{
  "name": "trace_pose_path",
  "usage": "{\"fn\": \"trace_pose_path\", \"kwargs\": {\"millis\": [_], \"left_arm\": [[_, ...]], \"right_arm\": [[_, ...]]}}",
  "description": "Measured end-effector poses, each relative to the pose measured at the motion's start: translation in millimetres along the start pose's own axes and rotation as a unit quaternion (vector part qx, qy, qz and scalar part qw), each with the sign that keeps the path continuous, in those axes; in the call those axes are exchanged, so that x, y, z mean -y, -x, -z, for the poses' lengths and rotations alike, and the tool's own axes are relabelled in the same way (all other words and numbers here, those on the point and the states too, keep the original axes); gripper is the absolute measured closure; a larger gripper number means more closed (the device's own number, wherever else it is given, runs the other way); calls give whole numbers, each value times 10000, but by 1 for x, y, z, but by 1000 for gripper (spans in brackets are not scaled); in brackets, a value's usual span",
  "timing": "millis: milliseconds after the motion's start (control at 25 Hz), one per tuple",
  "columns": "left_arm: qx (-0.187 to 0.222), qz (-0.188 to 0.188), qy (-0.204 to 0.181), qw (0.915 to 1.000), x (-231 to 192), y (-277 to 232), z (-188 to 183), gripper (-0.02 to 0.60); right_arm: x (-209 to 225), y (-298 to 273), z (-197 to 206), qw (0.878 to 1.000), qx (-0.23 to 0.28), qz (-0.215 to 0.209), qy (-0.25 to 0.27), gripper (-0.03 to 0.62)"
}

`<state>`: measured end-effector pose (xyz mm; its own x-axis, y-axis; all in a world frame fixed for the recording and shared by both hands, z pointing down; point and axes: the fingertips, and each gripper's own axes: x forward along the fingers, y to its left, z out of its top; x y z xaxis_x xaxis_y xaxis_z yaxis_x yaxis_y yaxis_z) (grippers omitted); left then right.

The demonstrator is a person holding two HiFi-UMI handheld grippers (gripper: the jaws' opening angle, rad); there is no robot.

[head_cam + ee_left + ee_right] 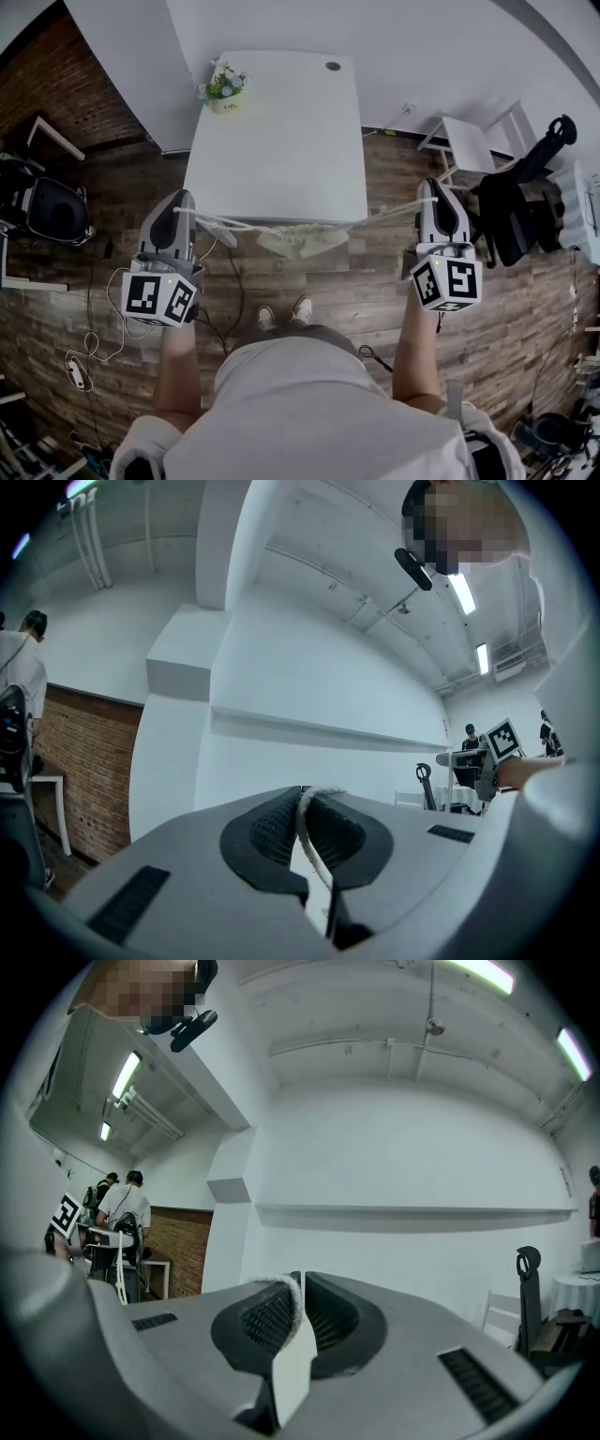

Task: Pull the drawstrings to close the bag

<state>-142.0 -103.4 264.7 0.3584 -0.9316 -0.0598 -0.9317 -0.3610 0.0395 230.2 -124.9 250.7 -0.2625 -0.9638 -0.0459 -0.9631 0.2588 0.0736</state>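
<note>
A pale fabric bag [302, 241] hangs gathered at the front edge of the white table [281, 141], between my two grippers. One white drawstring [234, 223] runs taut from it to my left gripper [180, 208], another drawstring [384, 214] to my right gripper [431, 192]. In the left gripper view the left gripper [305, 794] is shut, with the white cord [309, 836] pinched between the ribbed pads. In the right gripper view the right gripper [298, 1283] is shut on a white cord [286, 1290]. Both grippers are held level, wide apart.
A potted plant [225, 87] stands at the table's back left corner. A black office chair [525, 202] and a small white table [466, 141] are at the right, another black chair [52, 206] at the left. Cables [94, 347] lie on the wooden floor by my feet [281, 314].
</note>
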Motion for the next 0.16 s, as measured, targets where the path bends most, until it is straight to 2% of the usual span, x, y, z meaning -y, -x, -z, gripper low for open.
{"fn": "trace_pose_path", "kwargs": {"millis": [160], "left_arm": [[-25, -31, -32, 10000, 3, 1, -7, 565]], "right_arm": [[2, 3, -4, 10000, 4, -12, -3, 554]]}}
